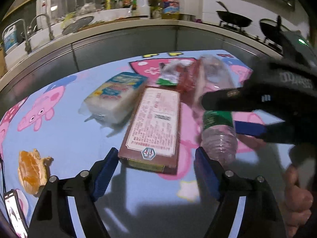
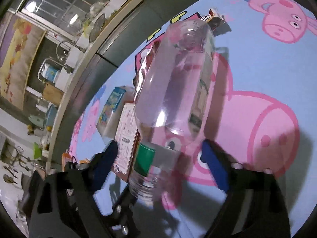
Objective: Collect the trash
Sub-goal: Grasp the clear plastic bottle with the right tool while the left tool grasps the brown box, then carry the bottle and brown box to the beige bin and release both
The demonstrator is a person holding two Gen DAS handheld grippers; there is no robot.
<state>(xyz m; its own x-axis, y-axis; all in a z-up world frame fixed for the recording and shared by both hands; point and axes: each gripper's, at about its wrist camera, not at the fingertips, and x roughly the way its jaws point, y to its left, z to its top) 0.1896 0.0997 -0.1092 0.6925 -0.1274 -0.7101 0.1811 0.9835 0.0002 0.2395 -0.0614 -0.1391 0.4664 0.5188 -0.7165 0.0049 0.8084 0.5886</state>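
Note:
A clear plastic bottle (image 1: 217, 107) with a green label lies between the fingers of my right gripper (image 1: 221, 111); in the right wrist view the bottle (image 2: 174, 79) fills the middle and the gripper (image 2: 160, 156) looks wide apart around its green band. My left gripper (image 1: 156, 164) is open over the blue cartoon cloth, its fingers on either side of the near end of a brown carton (image 1: 154, 127). A tissue pack (image 1: 115, 97), crumpled wrappers (image 1: 178, 73) and an orange peel (image 1: 31, 170) lie on the cloth.
A phone (image 1: 14, 212) lies at the left edge. A small wrapper (image 2: 215, 17) lies far on the cloth. Behind stand a kitchen counter (image 1: 138, 23) with bottles, a sink and woks (image 1: 233, 19).

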